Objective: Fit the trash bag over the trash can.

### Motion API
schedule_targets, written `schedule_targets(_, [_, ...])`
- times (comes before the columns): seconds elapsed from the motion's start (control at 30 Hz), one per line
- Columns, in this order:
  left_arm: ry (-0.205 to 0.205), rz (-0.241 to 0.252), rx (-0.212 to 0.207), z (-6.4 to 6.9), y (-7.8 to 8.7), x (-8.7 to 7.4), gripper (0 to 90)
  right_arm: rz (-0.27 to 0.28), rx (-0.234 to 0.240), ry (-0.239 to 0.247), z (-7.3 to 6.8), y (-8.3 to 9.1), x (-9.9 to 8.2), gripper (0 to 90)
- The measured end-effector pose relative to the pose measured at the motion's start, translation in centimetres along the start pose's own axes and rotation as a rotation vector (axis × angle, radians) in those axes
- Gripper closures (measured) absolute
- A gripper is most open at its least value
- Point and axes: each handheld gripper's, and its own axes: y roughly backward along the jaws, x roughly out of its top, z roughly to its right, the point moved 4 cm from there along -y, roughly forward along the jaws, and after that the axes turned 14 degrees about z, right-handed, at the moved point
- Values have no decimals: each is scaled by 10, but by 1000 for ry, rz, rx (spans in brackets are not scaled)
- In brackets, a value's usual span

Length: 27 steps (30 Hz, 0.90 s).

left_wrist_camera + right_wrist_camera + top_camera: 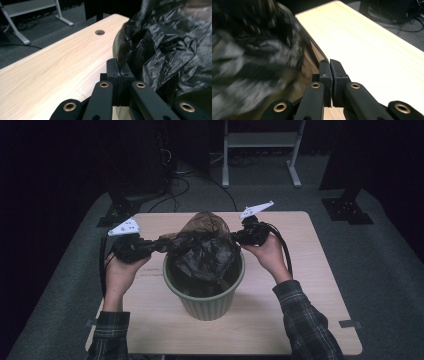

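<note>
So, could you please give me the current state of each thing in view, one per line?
Black bin bag: crumpled, partly inside the bin, its edges pulled out to both sides.
Green bin: upright on the table, bag not yet over its rim.
Left gripper: shut on the bag's edge.
Right gripper: shut; the bag's edge at it is blurred.
Wooden table: bears the bin.

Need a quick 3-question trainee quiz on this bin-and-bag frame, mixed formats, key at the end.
1. True or false: the black bag lies flat on the table.
2. Which holds the bag's edge: A) left gripper alone, B) right gripper alone, C) both?
3. What colour is the bin?

Key:
1. False; it hangs bunched over and into the bin's mouth.
2. C; each is shut on the bag's edge, at opposite sides of the rim.
3. Green.
</note>
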Motion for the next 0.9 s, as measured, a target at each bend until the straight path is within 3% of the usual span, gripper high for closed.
schedule_targets(0.1, [4,1,0,0,-1,-1,899,20,-10,-6,3,9,-2,842])
schedule_targets(0.23, [3,-2,4,1,1,-3,899,73,-42,-16,6,39,7,760])
schedule_targets(0.43, [10,-9,10,-1,3,-7,899,143,-7,-15,-9,80,22,650])
schedule_targets(0.63, [16,-13,10,-1,4,-10,899,196,40,-10,-31,94,24,549])
schedule_targets(0.9, [13,-13,13,1,6,-10,898,290,164,-25,-60,99,38,519])
